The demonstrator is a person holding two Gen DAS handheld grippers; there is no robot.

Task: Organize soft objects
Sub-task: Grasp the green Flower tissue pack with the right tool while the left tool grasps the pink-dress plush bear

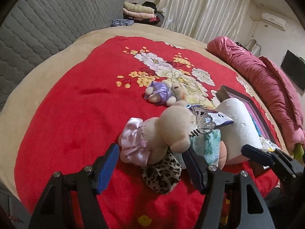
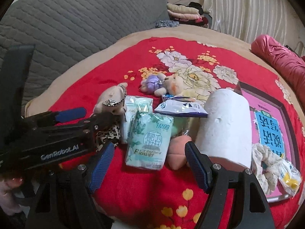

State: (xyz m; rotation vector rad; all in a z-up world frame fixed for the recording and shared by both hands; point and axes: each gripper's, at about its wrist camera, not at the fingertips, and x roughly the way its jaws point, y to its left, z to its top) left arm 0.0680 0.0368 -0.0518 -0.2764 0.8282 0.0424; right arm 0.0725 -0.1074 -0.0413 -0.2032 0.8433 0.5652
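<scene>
My left gripper (image 1: 150, 164) hangs low over the red floral blanket (image 1: 76, 114) with its jaws spread wide, and between them lie a leopard-print cloth (image 1: 162, 173) and, just past it, a cream plush bear in a pink satin skirt (image 1: 162, 133) wearing a little silver crown; whether the pads touch either I cannot tell. My right gripper (image 2: 149, 164) is likewise spread apart, empty, with a green "Flower" tissue pack (image 2: 148, 139) and a peach-coloured plush (image 2: 177, 150) lying just ahead between the fingertips. To the right of the plush stands a white paper roll (image 2: 226, 126), tilted slightly, and beside that a dark-framed tray with a pink printed sheet (image 2: 266, 114), on whose near corner sit a floral scrunchie (image 2: 265, 164) and a small clear packet (image 2: 289, 179). Behind the tissue pack is a second tissue pack (image 2: 137, 105), and a white and blue sachet (image 2: 181, 108) lies near the roll. Farther out rests a second plush bear in a purple dress (image 2: 162, 85), on its side. Beyond the bed stand a grey quilted headboard (image 2: 76, 22) and folded clothes (image 2: 183, 11)
</scene>
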